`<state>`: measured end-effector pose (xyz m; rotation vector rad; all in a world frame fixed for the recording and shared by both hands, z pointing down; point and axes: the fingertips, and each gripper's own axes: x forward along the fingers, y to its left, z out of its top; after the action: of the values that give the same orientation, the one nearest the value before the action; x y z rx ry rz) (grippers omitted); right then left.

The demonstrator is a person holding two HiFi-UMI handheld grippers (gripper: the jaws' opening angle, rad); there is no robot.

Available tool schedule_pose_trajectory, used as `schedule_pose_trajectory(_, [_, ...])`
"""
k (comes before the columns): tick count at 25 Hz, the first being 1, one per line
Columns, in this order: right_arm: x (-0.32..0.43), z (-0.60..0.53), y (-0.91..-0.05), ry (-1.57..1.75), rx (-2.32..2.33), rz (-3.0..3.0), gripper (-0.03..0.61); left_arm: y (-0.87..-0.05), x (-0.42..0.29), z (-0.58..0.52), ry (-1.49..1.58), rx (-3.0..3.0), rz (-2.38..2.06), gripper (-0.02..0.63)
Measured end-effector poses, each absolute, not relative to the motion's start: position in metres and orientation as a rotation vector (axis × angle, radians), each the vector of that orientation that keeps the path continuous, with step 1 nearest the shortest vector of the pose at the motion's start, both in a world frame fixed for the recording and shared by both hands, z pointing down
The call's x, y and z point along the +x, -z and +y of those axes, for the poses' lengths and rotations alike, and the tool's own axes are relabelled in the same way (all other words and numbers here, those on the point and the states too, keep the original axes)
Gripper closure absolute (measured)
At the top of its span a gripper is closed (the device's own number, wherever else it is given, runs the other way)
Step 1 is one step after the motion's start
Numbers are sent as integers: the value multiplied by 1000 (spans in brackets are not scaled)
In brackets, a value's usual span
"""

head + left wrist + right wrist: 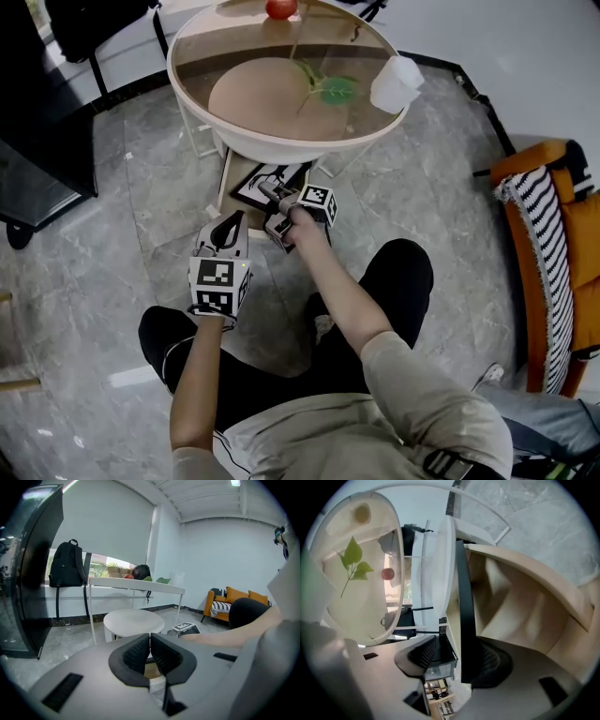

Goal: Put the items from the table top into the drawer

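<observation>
A round glass-topped table carries a red apple, a green leaf sprig and a white cup at its right rim. Below it a wooden drawer is pulled out, with a black-and-white patterned thing in it. My right gripper is at the drawer's front. In the right gripper view its jaws stand open on either side of the drawer's black edge, and the apple and sprig show through the glass. My left gripper hangs lower left of the drawer, shut and empty.
An orange chair with a striped cushion stands at the right. A dark cabinet is at the left. The person's knees are just behind both grippers. The left gripper view shows a long white desk with a backpack.
</observation>
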<state>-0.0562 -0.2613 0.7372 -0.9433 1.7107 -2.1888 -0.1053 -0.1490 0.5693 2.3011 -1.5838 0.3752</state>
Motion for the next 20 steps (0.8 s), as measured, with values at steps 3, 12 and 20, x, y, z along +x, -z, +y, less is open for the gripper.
schedule_pose_trajectory(3, [-53, -258, -728, 2171, -987, 1765, 330, -569, -96, -152, -375, 2322, -1562, 589])
schedule_pose_trajectory(12, [-30, -232, -727, 2178, -1159, 1965, 322, -570, -75, -153, -419, 2371, -1476, 589])
schedule_pose_trajectory(20, [1, -226, -728, 2126, -1286, 2243, 321, -573, -73, -157, -448, 2396, -1457, 589])
